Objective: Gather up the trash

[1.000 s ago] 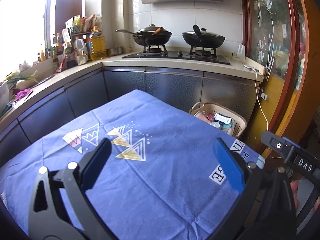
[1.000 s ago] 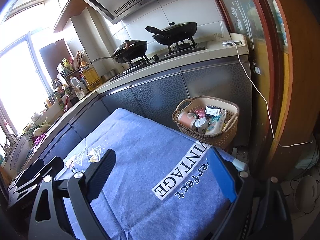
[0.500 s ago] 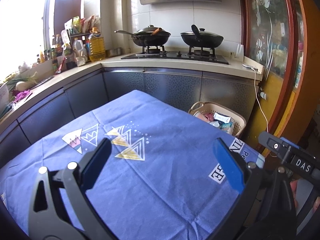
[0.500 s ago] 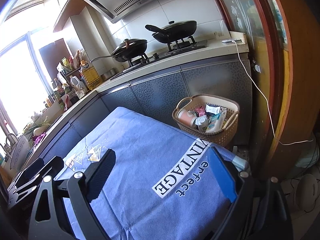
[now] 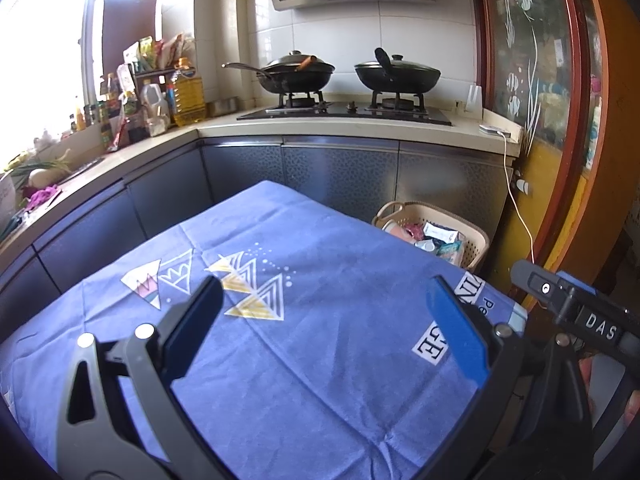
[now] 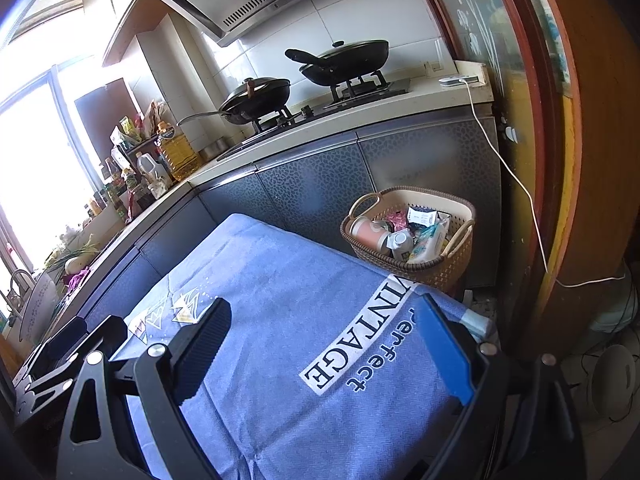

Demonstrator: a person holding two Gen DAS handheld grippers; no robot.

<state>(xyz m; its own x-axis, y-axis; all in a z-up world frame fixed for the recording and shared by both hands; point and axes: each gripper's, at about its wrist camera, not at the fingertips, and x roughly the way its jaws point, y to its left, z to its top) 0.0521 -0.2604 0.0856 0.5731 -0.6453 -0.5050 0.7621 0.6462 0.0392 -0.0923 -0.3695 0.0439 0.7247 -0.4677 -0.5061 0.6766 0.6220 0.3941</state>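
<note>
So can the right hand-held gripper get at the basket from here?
Probably yes: the right hand-held gripper is open and empty, and the basket stands beyond the table's far corner, open-topped, with nothing between.

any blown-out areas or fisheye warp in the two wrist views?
Left wrist view: window blown out white at upper left, counter edge bowed by the lens. Right wrist view: same window overexposed, hood and door frame curve strongly; basket stays sharp.

The tablecloth (image 5: 320, 360) was blue, printed with yellow, white and pink triangles and a white band lettered in black. The woven basket (image 6: 448, 268) was tan with a cream rim. Both woks (image 5: 298, 74) were black.
</note>
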